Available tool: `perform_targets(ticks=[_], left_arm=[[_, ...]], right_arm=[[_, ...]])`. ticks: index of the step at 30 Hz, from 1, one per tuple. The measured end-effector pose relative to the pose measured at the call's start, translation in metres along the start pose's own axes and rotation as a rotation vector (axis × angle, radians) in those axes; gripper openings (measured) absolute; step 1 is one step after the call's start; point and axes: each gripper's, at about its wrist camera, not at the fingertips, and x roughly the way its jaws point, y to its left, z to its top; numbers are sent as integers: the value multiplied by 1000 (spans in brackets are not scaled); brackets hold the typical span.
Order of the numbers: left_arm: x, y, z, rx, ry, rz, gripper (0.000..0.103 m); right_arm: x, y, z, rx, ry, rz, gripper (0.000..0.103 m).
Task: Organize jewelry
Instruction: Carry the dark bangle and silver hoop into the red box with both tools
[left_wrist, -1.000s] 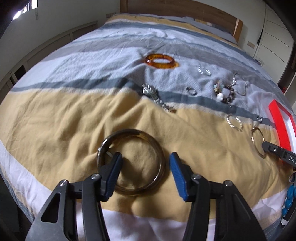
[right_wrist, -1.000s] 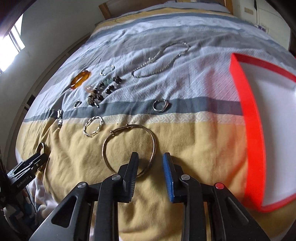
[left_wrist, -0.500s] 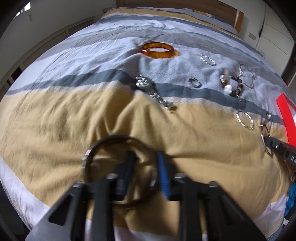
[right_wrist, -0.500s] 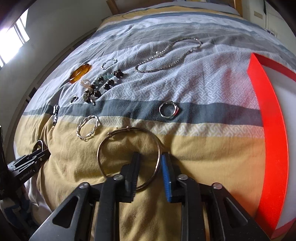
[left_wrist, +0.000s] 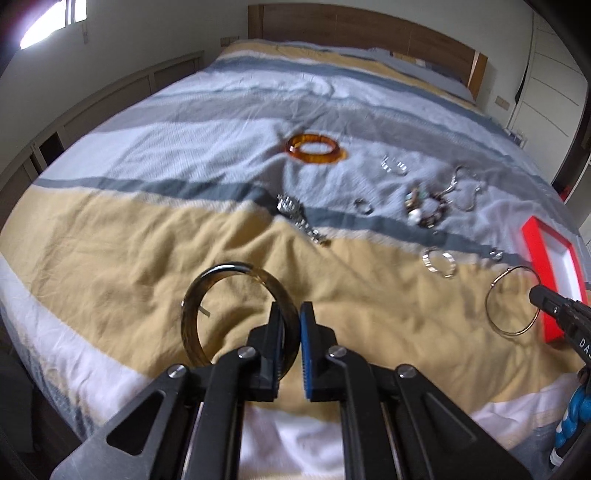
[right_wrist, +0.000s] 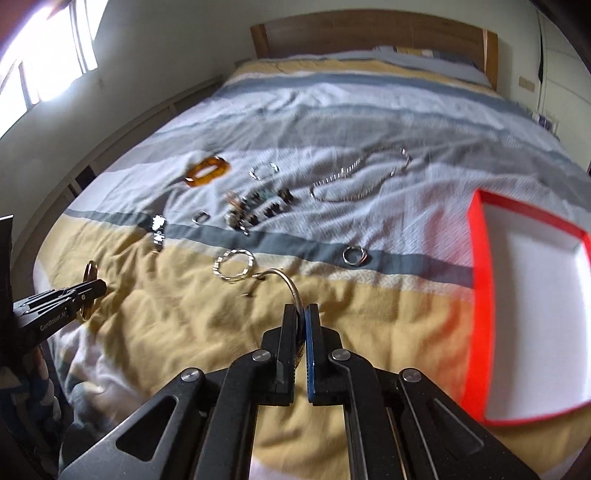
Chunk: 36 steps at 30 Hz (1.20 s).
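Note:
My left gripper is shut on the rim of a dark olive bangle and holds it lifted, tilted above the yellow bedcover. My right gripper is shut on a thin gold wire bangle, raised edge-on; the same bangle shows in the left wrist view. A red tray with a white inside lies on the bed at the right. An amber bangle, a silver watch, rings, a twisted silver bangle and a silver chain necklace lie on the bedcover.
A dark bead bracelet cluster and a silver ring lie between the grippers and the headboard. The bed's near edge drops off below both grippers. A wall with a window is on the left, cupboards on the right.
Both grippers have closed on their bangles and lifted them off the bedcover. Both views now look more level along the bed.

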Motion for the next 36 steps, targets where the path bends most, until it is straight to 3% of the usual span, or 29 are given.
perform_targets(ticks=[10, 20, 30, 36], left_arm=[[-66, -51, 1, 82, -85, -87, 8], [-91, -163, 10, 235, -109, -218, 8], [-74, -302, 19, 385, -84, -368, 8], [-37, -366, 6, 473, -19, -391, 8]], right_arm=[[-78, -7, -12, -6, -109, -58, 5], [-138, -88, -18, 82, -189, -160, 5], [-132, -169, -19, 151, -173, -213, 5], [-106, -212, -34, 227, -113, -221, 5]])
